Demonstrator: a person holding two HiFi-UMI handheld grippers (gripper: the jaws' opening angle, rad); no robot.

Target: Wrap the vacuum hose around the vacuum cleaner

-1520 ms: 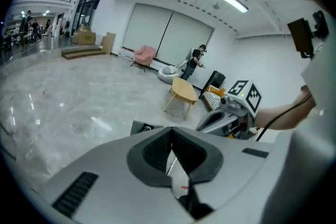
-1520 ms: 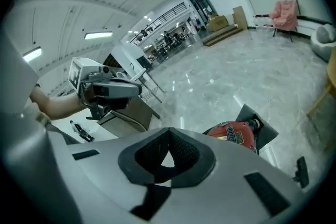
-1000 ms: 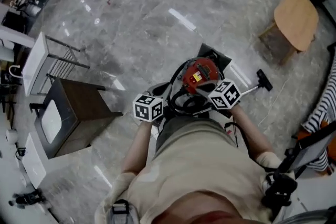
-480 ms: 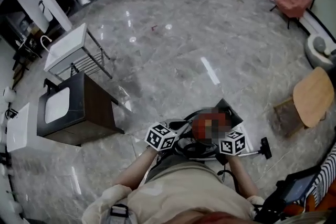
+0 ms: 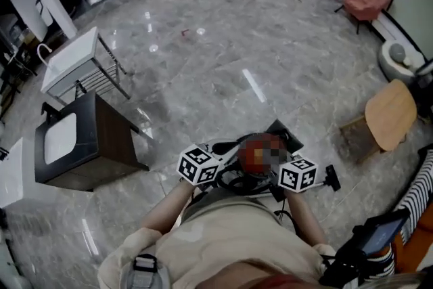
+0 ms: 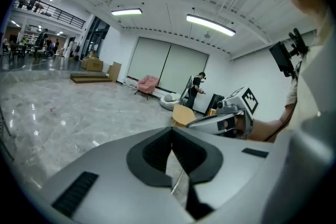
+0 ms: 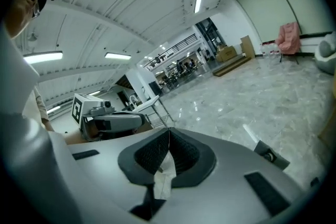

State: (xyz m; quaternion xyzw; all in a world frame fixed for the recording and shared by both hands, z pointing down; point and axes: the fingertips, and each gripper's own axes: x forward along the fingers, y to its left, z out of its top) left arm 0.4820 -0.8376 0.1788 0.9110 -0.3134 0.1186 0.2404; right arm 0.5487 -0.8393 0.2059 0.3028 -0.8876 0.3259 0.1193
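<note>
Two changes are noted against the head view of a second ago: both marker cubes now sit higher and clear of the machine, and the view itself has lifted, so that much more of the marble floor [image 5: 203,64] is taken in. The left tongs [image 6: 171,136] and the right tongs [image 7: 169,138] are each recorded as closed with nothing between the pads; only floor shows through the slit below them. The vacuum cleaner [image 5: 252,145] stands on the floor just in front of the person, below and between the two cubes, with the black vacuum hose [image 5: 237,184] looped close round its red body. The floor nozzle [image 5: 332,179] on its wand lies out to the right, beyond the coils. From this it is judged that the hose has been let go and the wrapping is done or very nearly so, the hands being drawn back. Both forearms are held forward, side by side and near each other, the tongs aimed ahead and slightly downward, so that each gripper view looks across the room, with the other gripper seen alongside, and not at the machine.
</note>
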